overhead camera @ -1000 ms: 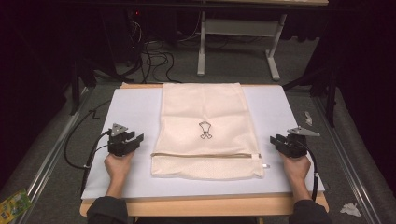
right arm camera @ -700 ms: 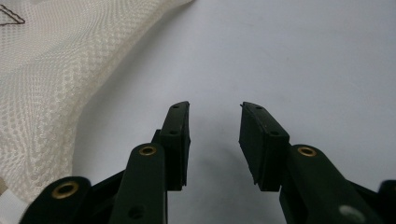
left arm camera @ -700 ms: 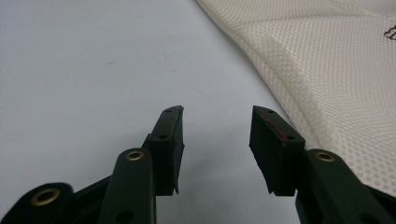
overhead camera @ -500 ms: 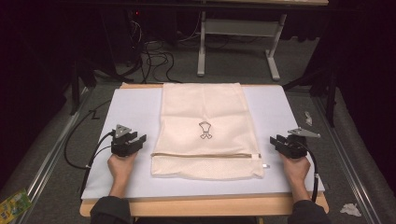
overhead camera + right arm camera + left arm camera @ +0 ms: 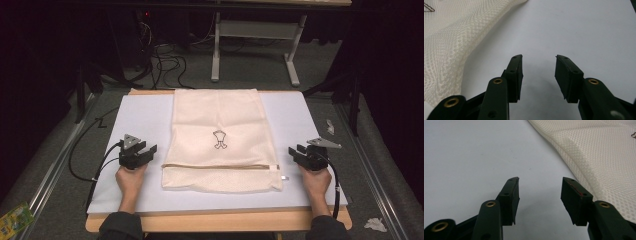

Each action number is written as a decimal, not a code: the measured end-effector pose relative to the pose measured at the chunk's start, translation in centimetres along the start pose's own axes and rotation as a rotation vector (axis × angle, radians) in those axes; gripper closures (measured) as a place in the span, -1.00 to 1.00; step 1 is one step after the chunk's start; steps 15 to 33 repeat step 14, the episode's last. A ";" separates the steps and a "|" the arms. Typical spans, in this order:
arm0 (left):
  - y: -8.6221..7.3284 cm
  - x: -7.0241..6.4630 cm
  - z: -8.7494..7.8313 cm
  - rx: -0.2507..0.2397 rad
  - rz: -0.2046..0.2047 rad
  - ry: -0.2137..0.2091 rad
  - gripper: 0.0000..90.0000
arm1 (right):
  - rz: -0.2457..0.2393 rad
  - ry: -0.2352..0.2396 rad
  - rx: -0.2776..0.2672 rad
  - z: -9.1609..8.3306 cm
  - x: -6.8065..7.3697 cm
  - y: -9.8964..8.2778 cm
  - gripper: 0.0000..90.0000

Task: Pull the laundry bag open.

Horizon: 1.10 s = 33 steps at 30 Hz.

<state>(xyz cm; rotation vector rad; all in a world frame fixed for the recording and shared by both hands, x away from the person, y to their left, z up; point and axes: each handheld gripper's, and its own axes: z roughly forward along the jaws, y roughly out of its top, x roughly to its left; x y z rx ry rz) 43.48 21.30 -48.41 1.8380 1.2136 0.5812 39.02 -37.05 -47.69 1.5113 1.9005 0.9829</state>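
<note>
The cream mesh bag [image 5: 220, 140] is lying flat at the centre of the white table surface [image 5: 145, 115], its zipper [image 5: 220, 166] running across near the person's edge; the left gripper [image 5: 148, 152] is resting on the surface just beside the bag's left edge, jaws released and having just been opening, nothing between them; the right gripper [image 5: 296, 151] is sitting near the bag's right edge, likewise released and having just been opening, gripping nothing; both hands are holding the grippers low over the surface.
</note>
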 end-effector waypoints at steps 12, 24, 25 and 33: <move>0.0 -0.1 0.1 0.004 0.002 -0.001 0.06 | 0.003 0.001 0.001 0.0 0.0 0.0 0.26; 0.0 0.0 0.1 0.009 0.002 -0.003 0.05 | 0.005 0.002 0.000 0.1 -0.1 0.0 0.25; 0.0 0.0 0.1 0.009 0.002 -0.003 0.05 | 0.005 0.002 0.000 0.1 -0.1 0.0 0.25; 0.0 0.0 0.1 0.009 0.002 -0.003 0.05 | 0.005 0.002 0.000 0.1 -0.1 0.0 0.25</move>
